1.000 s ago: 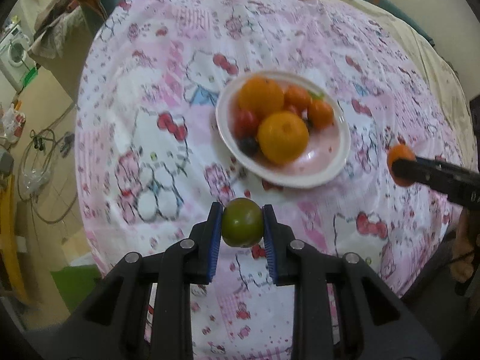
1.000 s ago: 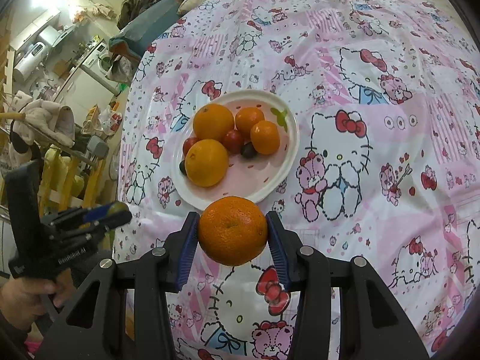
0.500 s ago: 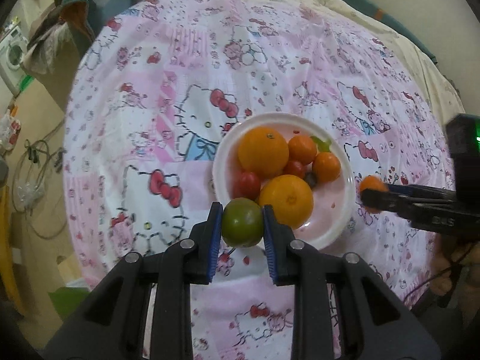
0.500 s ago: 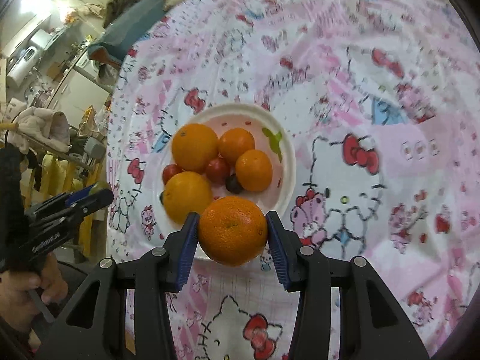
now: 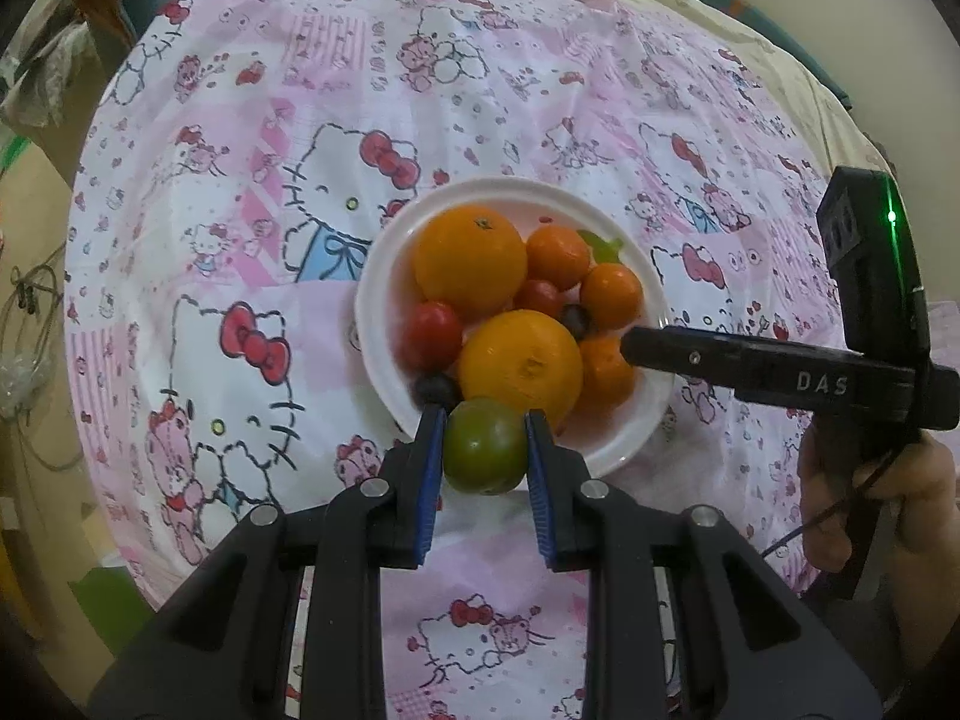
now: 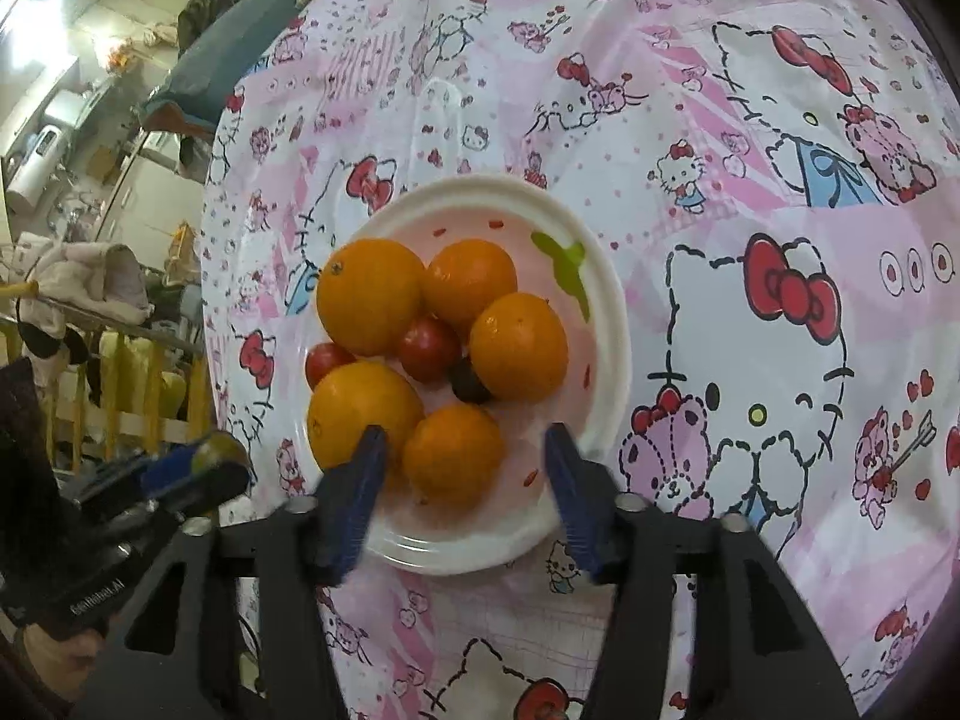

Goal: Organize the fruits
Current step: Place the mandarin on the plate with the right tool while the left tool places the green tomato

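A white plate (image 5: 645, 276) (image 6: 606, 312) on the pink cartoon-print cloth holds several oranges, two red tomatoes and dark berries. My left gripper (image 5: 485, 426) is shut on a green tomato (image 5: 485, 447) at the plate's near rim. My right gripper (image 6: 462, 450) is open over the plate's near part. A small orange (image 6: 453, 453) lies on the plate between its fingers. In the left wrist view the right gripper's finger (image 5: 720, 354) reaches in from the right next to that orange (image 5: 606, 369). In the right wrist view the left gripper (image 6: 198, 468) shows at lower left with the green tomato.
The cloth (image 5: 252, 192) covers a round table. Its edge drops to the floor on the left. Clutter, a chair and clothes (image 6: 90, 276) stand beyond the table's left side. Bedding (image 5: 750, 18) lies behind the table.
My right gripper moved over the plate and opened, and the orange it held now lies on the plate. My left gripper moved forward with the green tomato to the plate's rim.
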{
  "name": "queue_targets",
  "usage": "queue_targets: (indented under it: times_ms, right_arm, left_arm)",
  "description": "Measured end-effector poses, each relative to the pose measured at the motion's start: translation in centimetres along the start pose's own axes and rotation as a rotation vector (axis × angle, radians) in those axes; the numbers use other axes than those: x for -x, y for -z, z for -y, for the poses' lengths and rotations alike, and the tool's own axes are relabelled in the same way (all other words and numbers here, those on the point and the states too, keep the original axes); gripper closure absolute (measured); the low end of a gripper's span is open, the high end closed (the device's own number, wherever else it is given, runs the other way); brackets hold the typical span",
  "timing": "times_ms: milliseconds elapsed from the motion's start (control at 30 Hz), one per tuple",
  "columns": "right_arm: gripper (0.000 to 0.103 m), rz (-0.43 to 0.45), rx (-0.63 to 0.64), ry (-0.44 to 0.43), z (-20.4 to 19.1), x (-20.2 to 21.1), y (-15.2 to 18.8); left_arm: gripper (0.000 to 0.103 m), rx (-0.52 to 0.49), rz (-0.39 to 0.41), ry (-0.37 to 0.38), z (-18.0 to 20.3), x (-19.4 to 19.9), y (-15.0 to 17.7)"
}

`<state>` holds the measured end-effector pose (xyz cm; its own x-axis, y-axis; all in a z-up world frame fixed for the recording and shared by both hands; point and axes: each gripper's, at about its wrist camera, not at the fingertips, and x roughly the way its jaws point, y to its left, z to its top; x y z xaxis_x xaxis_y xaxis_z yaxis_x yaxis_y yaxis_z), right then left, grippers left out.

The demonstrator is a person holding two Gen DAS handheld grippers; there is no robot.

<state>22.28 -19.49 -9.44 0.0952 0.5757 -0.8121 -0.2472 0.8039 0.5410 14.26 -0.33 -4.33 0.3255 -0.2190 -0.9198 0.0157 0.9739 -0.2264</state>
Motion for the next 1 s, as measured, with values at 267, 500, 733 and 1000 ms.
queue_targets:
  times_ms: [267, 500, 733, 1000]
  right_arm:
    - [0.038, 0.076, -0.05, 0.001, 0.7, 2.5, -0.3]
    - [0.038, 0.109, -0.102, -0.01, 2.2, 4.5, -0.1]
    - [0.038, 0.123, -0.114, -0.025, 3.0, 5.7, 0.0]
    - [0.038, 0.134, -0.105, -0.05, 2.5, 6.3, -0.2]
  left_arm:
    - [0.08, -0.034, -0.081, 0.03, 2.6, -2.3, 0.9]
    - [0.08, -0.059, -0.143, 0.043, 5.2, -4.7, 1.2]
    - [0.08, -0.029, -0.153, 0.02, 5.1, -5.9, 0.8]
    - [0.053, -0.04, -0.131, 0.057, 5.6, -5.4, 0.5]
